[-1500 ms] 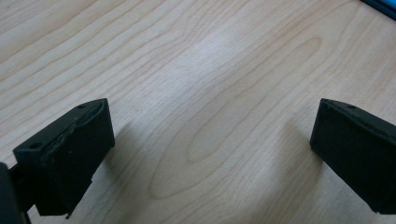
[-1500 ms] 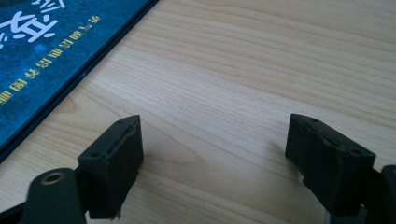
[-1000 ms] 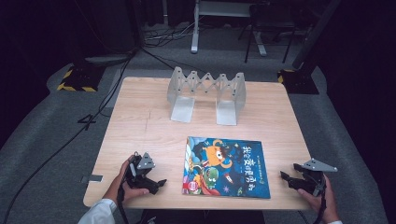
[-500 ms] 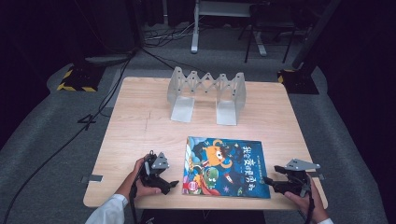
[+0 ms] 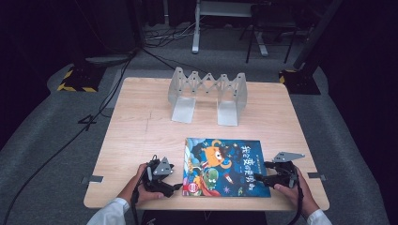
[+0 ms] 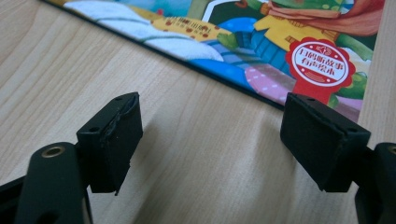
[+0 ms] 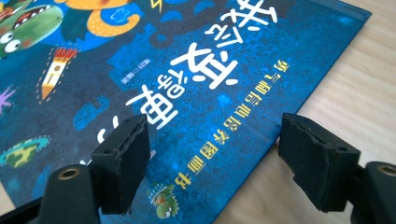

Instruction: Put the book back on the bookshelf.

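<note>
The picture book (image 5: 227,166) lies flat on the table (image 5: 141,136) at the near edge, its long side running left to right, and both hands are closing in on it from opposite ends. The left gripper (image 5: 174,187) sits just off the book's near left corner; its jaws have just been narrowing, yet they stand apart with bare wood between them, the book's edge (image 6: 224,77) slanting across just ahead. The right gripper (image 5: 259,179) is the nearer one. In the right gripper view the cover (image 7: 201,79) already runs in under the jaws, one pad hanging over the blue cover, the other out over the table past the edge. Those jaws have just been widening and grip nothing. So I'd say the right end gets taken first, with a turn of that wrist to bracket the thin edge. Back behind stands the grey folding book rack (image 5: 208,93), well apart from the book.
</note>
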`<state>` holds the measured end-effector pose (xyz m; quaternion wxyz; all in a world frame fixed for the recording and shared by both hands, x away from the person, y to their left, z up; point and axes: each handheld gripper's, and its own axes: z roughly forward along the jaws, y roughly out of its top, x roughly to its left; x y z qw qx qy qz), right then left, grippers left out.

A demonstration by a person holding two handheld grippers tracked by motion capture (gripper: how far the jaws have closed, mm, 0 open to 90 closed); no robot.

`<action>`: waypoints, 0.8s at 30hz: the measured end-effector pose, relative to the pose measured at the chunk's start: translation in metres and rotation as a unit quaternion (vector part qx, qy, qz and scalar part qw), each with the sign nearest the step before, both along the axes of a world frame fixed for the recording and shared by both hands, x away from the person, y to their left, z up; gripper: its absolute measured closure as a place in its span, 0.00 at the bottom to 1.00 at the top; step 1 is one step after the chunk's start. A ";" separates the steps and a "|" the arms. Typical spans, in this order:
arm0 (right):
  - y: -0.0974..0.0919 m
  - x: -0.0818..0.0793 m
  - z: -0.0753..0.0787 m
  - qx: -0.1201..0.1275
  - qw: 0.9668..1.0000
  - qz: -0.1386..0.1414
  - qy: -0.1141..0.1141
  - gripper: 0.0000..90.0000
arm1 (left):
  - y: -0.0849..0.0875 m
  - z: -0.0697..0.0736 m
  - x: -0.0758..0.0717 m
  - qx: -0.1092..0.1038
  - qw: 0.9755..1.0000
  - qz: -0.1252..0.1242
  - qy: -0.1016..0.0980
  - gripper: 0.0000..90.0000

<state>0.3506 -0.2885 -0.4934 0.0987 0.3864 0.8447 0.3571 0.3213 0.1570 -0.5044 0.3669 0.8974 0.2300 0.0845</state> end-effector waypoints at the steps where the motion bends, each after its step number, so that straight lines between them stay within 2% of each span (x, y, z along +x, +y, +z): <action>1: 0.003 0.004 0.000 0.000 1.000 0.004 0.000 0.28 | 0.000 0.000 -0.001 0.001 1.000 -0.003 0.001 0.24; 3: 0.006 0.007 0.000 0.000 1.000 0.006 0.001 0.28 | 0.000 0.000 -0.004 0.002 1.000 -0.004 0.002 0.24; 7: 0.023 0.027 0.003 -0.015 1.000 0.011 0.003 0.28 | -0.002 0.002 -0.014 0.005 1.000 -0.004 0.010 0.24; 11: 0.034 0.042 0.002 -0.009 1.000 0.006 -0.003 0.28 | -0.005 0.003 -0.022 0.002 1.000 -0.013 0.021 0.24; 12: 0.035 0.043 0.001 -0.006 1.000 0.002 -0.004 0.28 | -0.006 0.003 -0.024 0.010 1.000 -0.016 0.014 0.24; 15: 0.031 0.037 0.000 0.003 1.000 -0.001 -0.008 0.31 | -0.005 0.004 -0.026 0.014 1.000 -0.023 0.008 0.28; 16: 0.027 0.033 -0.001 0.007 1.000 -0.002 -0.008 0.31 | -0.003 0.004 -0.025 0.017 1.000 -0.019 0.010 0.26; 17: 0.023 0.028 -0.001 0.005 1.000 -0.002 -0.014 0.31 | -0.001 0.005 -0.022 0.022 1.000 -0.010 0.012 0.24; 21: 0.005 0.009 0.001 -0.007 1.000 -0.003 -0.026 0.34 | 0.007 0.010 -0.009 0.000 1.000 0.018 0.012 0.23; 24: -0.009 -0.006 0.001 0.000 1.000 -0.005 -0.020 0.35 | 0.009 0.017 0.008 -0.004 0.999 0.046 -0.009 0.23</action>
